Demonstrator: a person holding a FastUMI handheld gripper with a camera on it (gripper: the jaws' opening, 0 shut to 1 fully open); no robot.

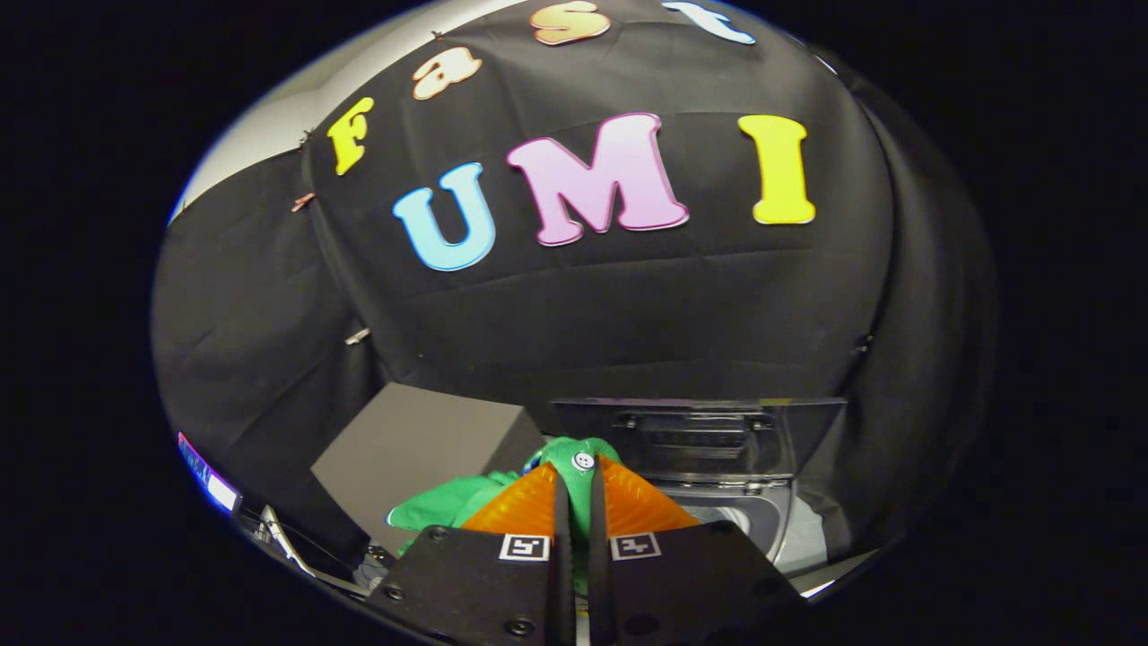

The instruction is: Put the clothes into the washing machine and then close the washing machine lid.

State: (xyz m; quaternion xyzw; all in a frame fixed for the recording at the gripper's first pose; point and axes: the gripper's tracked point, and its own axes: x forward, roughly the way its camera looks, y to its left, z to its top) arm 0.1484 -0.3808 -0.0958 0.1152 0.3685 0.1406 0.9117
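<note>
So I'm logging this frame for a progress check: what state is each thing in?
gripper: shut on the green garment, fingers nearly together.
green garment: pinched and lifted, drooping beside the fingers, not yet in the washer.
washing machine lid: open, standing upright beyond the fingers.
grey box: resting beside the washer.

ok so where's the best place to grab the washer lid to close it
With the tongs shut on the green garment, the lid stands open, upright behind the washing machine. Probably take its top edge from the front and pull it down.

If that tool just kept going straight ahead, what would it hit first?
Probably the washing machine's raised lid, beyond the green garment the tool is shut on, though depth is hard to judge.
</note>
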